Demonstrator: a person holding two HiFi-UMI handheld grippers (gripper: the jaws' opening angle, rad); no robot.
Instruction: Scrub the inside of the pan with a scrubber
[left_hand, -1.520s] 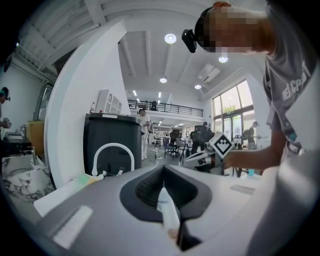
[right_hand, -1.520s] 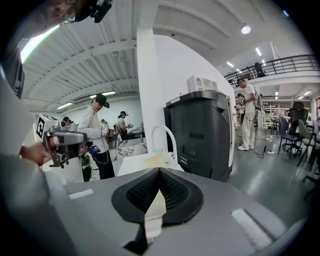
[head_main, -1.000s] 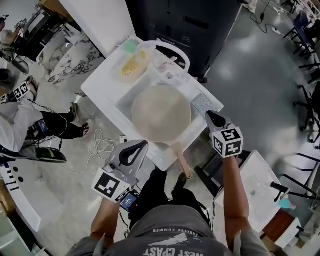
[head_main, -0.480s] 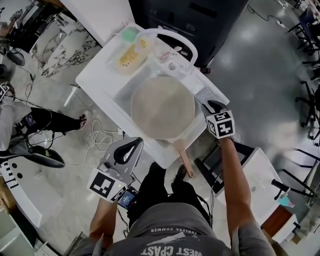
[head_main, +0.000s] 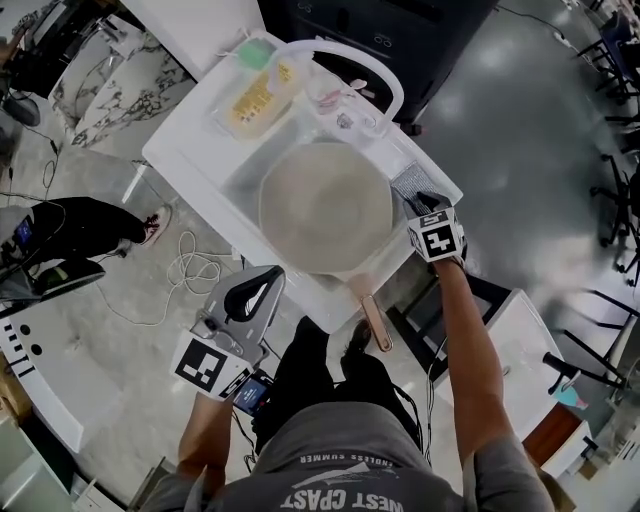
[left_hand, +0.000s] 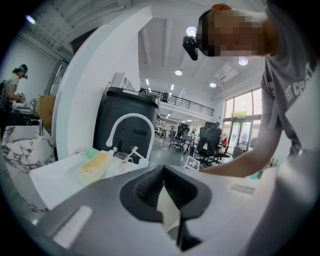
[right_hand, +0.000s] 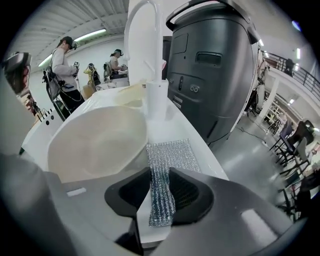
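The right gripper (head_main: 426, 203) has its jaws closed to a narrow gap on the near end of the steel-mesh scrubber (head_main: 408, 184). In the right gripper view the mesh strip fills the space between them, and the rest of the scrubber (right_hand: 170, 154) lies flat ahead on the white tabletop (head_main: 190, 165) beside the sink basin. Its long axis runs straight away from the jaws, toward the base of the faucet (head_main: 345, 55).

The pan (head_main: 325, 205) sits in the basin with its pale inside facing up. Its right rim is just beside the scrubber, and its handle (head_main: 372, 318) points back toward the person. Seen from the right gripper (right_hand: 160, 186), the pan (right_hand: 95, 142) lies to the left and slightly below. The coming move is probably to lift the scrubber and carry it left over that rim.

The left gripper (head_main: 268, 278) hangs off the tabletop's near edge with its jaws together on nothing. It is the free 1 of the 2, so it could steady the handle.
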